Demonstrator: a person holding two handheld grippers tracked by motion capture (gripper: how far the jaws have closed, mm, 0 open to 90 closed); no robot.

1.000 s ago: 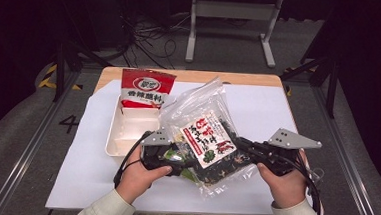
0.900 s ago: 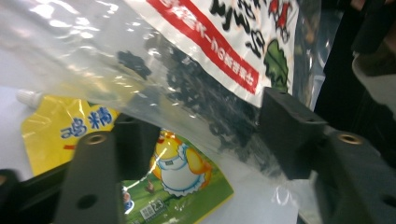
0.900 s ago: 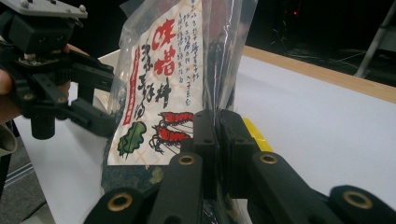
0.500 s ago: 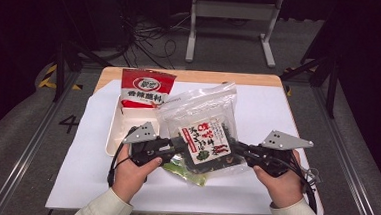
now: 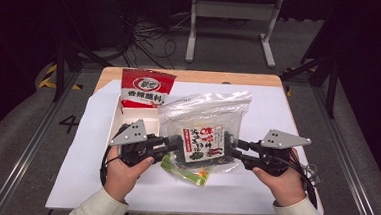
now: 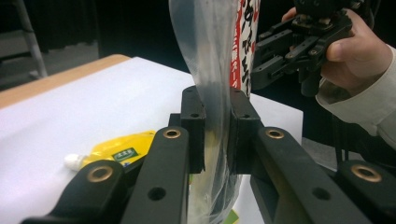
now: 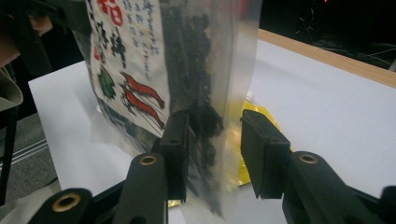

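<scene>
**Above the yellow pouch: bag held between two claws, one side loose**

Over the yellow pouch [image 5: 187, 170], the clear seaweed bag [image 5: 204, 133] hangs between the two claws, raised off the white sheet [image 5: 273, 112] that covers the table [image 5: 200, 77]. The left claw [image 5: 175, 142] is pressed together on the bag's left edge; in the left gripper view the film is squeezed flat between its black pads [image 6: 194, 126]. The right claw [image 5: 232, 151] stands spread around the opposite edge: in the right gripper view the plastic lies against one pad [image 7: 176, 140], while the other pad stands apart from it, with a gap showing. So the bag's weight appears to hang mainly on the left claw.

To do this step well, I would close the right claw squarely on the side seam, not on the dark, loose contents, before any further lift or shift. The film is slippery and the fill is uneven, so a pinch on bare plastic near the edge should hold better than one over a lump. Both claws are best kept level with each other, so the bag does not swing or twist toward the red packet [image 5: 144, 87] and the white tray [image 5: 120, 120] behind the pouch. The bag should also be held high enough to clear the pouch beneath, or its lower corner may drag that pouch along.
</scene>
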